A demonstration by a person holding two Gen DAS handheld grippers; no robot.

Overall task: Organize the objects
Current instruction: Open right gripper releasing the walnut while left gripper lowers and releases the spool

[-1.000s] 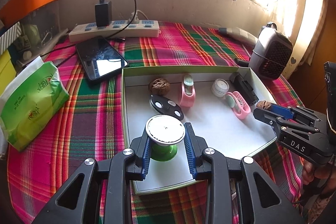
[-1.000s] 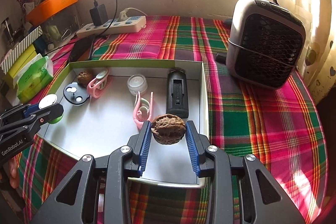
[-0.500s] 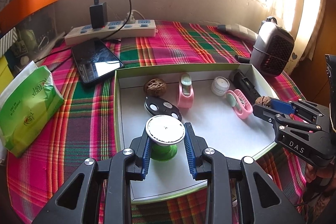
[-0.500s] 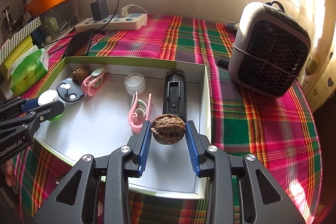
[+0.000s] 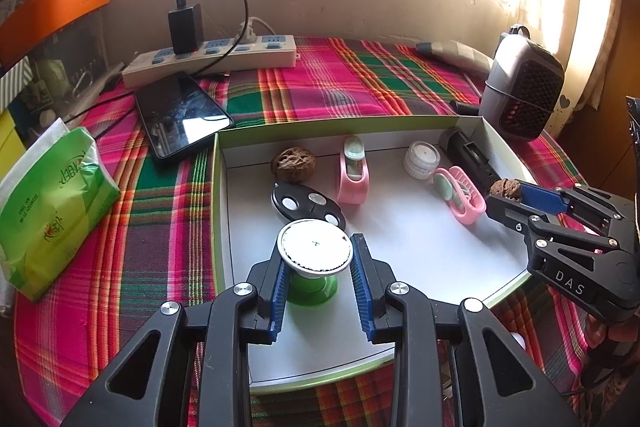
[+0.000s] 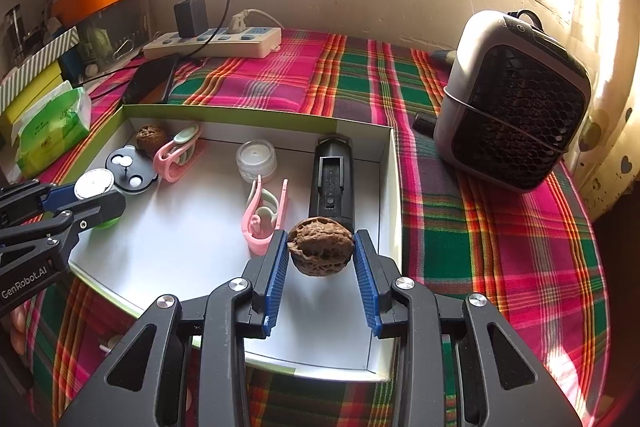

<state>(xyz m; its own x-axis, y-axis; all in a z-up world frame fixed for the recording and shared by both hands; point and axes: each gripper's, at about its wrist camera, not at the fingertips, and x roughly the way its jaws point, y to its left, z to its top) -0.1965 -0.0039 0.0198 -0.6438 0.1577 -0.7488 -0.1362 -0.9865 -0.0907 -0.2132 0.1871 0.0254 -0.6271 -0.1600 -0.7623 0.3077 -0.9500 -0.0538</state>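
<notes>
We count two walnuts: one walnut (image 6: pixel 321 247) pinched between the right gripper (image 6: pixel 321 259) pads above the near right part of the shallow white box (image 6: pixel 394 187), a second walnut (image 5: pixel 293 165) lying at the box's far left. Our left gripper (image 5: pixel 316 269) is closed partway on a round white-topped, green-based piece (image 5: pixel 314 259) held over the box's near left. Inside we also count two pink clips (image 5: pixel 353 173) (image 5: pixel 460 193), one small clear jar (image 5: pixel 422 159), one black oval piece (image 5: pixel 306 205) with white dots, and one long black device (image 6: pixel 331 183) along the right wall. Outside on the plaid cloth (image 6: pixel 500 227): one fan heater (image 6: pixel 514 115), one power strip (image 5: pixel 212 61), one phone (image 5: pixel 182 117), one green tissue pack (image 5: pixel 52 203). The box's near edge is hidden behind our gripper arms; the green base's shape is hard to make out
</notes>
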